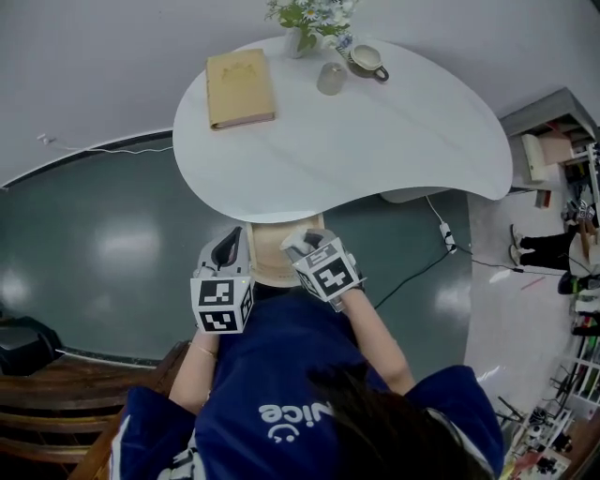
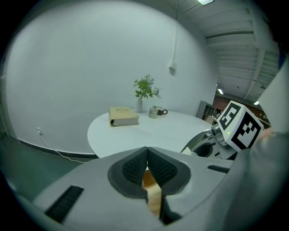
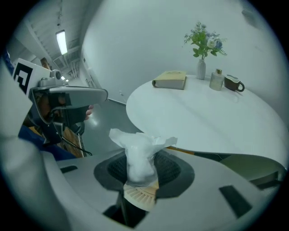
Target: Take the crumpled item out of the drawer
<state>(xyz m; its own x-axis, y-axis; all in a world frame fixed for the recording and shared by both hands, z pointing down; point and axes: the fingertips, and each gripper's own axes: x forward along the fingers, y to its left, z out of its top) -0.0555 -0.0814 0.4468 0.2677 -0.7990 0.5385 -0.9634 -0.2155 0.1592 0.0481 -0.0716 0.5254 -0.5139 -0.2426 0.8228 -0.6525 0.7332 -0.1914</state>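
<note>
The open wooden drawer (image 1: 274,265) sticks out from under the near edge of the white table (image 1: 375,141). My right gripper (image 1: 302,246) hangs over the drawer's right side, shut on a crumpled white paper wad (image 3: 139,155). The wad stands up between the dark pads (image 3: 168,170) and flares out above them. My left gripper (image 1: 230,251) is at the drawer's left side. Its pads (image 2: 131,168) are closed together, with a thin wooden edge (image 2: 152,195) of the drawer caught between them. The drawer's inside is mostly hidden by the grippers.
On the table's far side lie a tan book (image 1: 240,87), a vase of flowers (image 1: 305,23), a glass (image 1: 330,78) and a cup (image 1: 367,59). A cable (image 1: 441,234) runs over the dark floor at the right. Dark wooden furniture (image 1: 56,394) stands at the lower left.
</note>
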